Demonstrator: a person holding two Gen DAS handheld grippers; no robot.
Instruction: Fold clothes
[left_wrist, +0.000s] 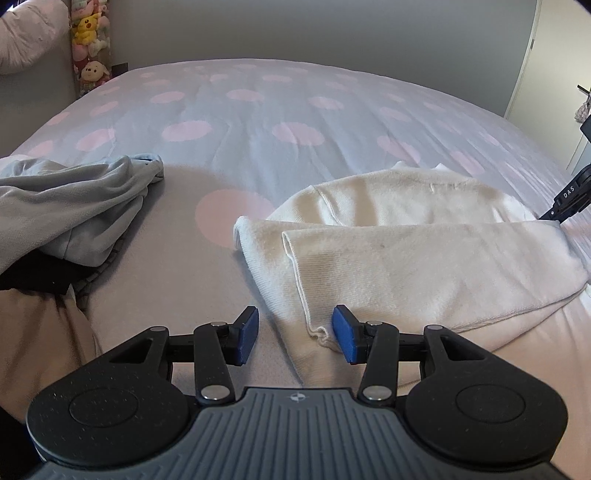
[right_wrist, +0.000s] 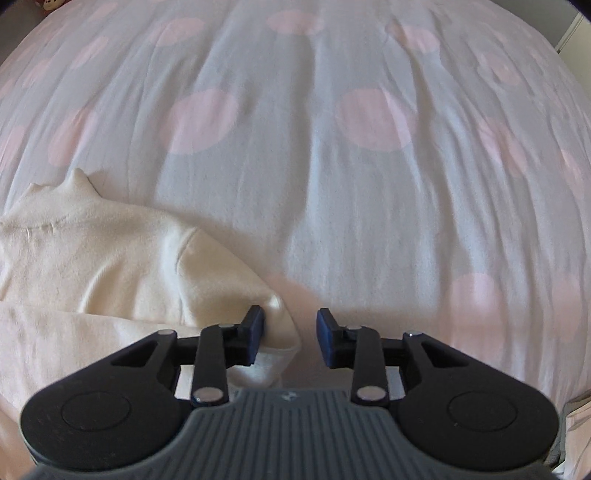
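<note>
A cream knit sweater (left_wrist: 406, 251) lies on the bed, a sleeve folded across its body. My left gripper (left_wrist: 295, 339) is open, its jaws on either side of the sweater's lower left corner (left_wrist: 317, 334). In the right wrist view the sweater (right_wrist: 110, 258) fills the lower left. My right gripper (right_wrist: 291, 338) is open with the sweater's right edge (right_wrist: 284, 332) between its jaws. The right gripper's tip shows at the right edge of the left wrist view (left_wrist: 565, 203).
The bedspread (left_wrist: 258, 110) is pale with pink dots. A heap of grey clothes (left_wrist: 74, 206) lies at the left over something black (left_wrist: 33, 273). Plush toys (left_wrist: 90, 40) hang at the far left corner. A wall and door stand behind the bed.
</note>
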